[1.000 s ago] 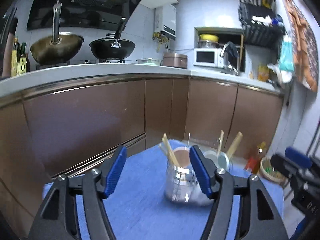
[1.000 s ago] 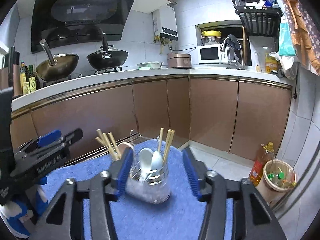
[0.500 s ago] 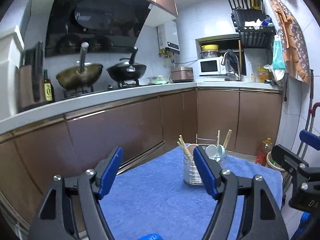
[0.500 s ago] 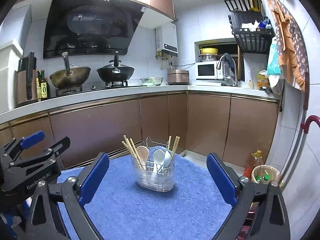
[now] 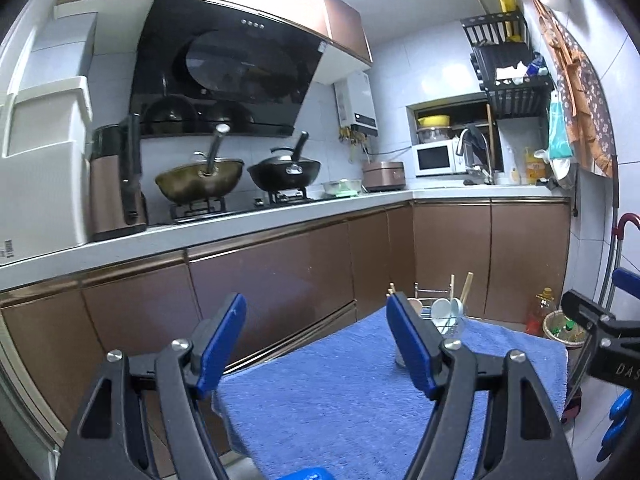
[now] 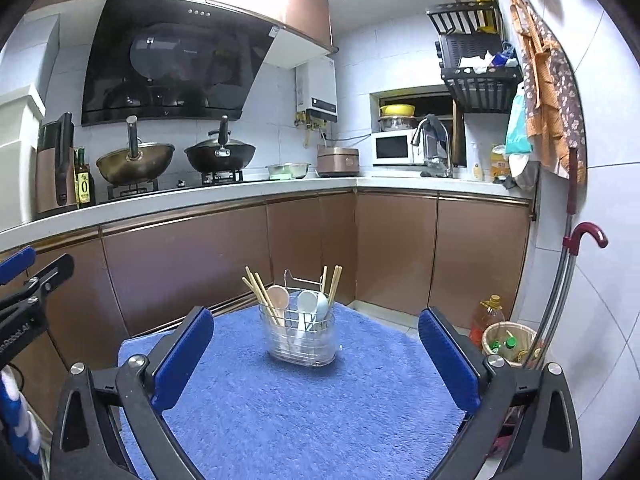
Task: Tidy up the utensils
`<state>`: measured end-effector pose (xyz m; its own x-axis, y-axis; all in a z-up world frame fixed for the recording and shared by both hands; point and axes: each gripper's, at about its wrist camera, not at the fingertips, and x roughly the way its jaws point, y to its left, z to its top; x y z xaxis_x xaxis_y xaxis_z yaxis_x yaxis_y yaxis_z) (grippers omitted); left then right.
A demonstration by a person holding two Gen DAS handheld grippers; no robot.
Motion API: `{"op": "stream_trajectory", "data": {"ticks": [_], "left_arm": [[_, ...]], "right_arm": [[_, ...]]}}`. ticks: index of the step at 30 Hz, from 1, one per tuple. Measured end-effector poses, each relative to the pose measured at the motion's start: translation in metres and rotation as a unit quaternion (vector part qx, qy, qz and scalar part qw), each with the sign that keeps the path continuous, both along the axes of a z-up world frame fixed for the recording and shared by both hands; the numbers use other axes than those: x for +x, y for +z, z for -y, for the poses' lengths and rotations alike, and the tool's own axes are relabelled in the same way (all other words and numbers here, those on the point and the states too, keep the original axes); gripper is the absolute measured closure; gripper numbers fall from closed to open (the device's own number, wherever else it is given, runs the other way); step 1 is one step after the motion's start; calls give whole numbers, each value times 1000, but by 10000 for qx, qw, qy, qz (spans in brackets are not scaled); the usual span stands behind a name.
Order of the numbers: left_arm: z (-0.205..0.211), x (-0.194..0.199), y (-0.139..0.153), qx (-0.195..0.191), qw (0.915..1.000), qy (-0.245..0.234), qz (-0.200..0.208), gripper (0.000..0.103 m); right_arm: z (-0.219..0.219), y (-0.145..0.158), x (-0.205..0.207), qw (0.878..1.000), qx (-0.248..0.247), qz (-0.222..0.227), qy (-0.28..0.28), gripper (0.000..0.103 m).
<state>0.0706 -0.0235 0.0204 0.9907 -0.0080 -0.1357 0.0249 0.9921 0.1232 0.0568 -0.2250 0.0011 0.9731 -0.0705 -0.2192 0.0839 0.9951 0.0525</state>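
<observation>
A clear utensil holder (image 6: 298,336) with a wire frame stands upright on the blue mat (image 6: 304,412). It holds wooden chopsticks (image 6: 262,294) and pale spoons (image 6: 308,304). My right gripper (image 6: 316,316) is open wide and drawn back, its blue pads (image 6: 182,354) well short of the holder with nothing between them. My left gripper (image 5: 316,320) is open too and holds nothing. In the left wrist view its right finger (image 5: 412,348) hides part of the holder (image 5: 446,314). Each gripper shows at the edge of the other's view: the right one (image 5: 600,328) and the left one (image 6: 32,288).
Brown cabinets (image 6: 192,256) and a white counter (image 6: 224,196) with two woks (image 6: 136,162) run behind the table. To the right, on the floor, are an oil bottle (image 6: 486,316), a small bin (image 6: 508,342) and a red-handled umbrella (image 6: 584,236).
Both grippers have pulled back and up from the holder. The right jaws, which stood close around the holder, have spread wide. The left jaws have widened slightly. The holder stands alone on the mat.
</observation>
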Motion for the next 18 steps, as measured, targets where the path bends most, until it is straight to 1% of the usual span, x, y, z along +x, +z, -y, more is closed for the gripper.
{"op": "stream_trajectory", "data": {"ticks": [7,12,18], "left_arm": [[-22,-26,7,-75,9998,128,151,32],[-35,-42,8,-107,9994,196,246,32],[-47,-47,4,-174,9992,286,230,32]], "right_arm": [[-22,16,-23,9995,-210,240,49,0],[-36,20,-33,9989,-314,340,104,0],[-47,22,-36,9983,-413,395,144,0]]}}
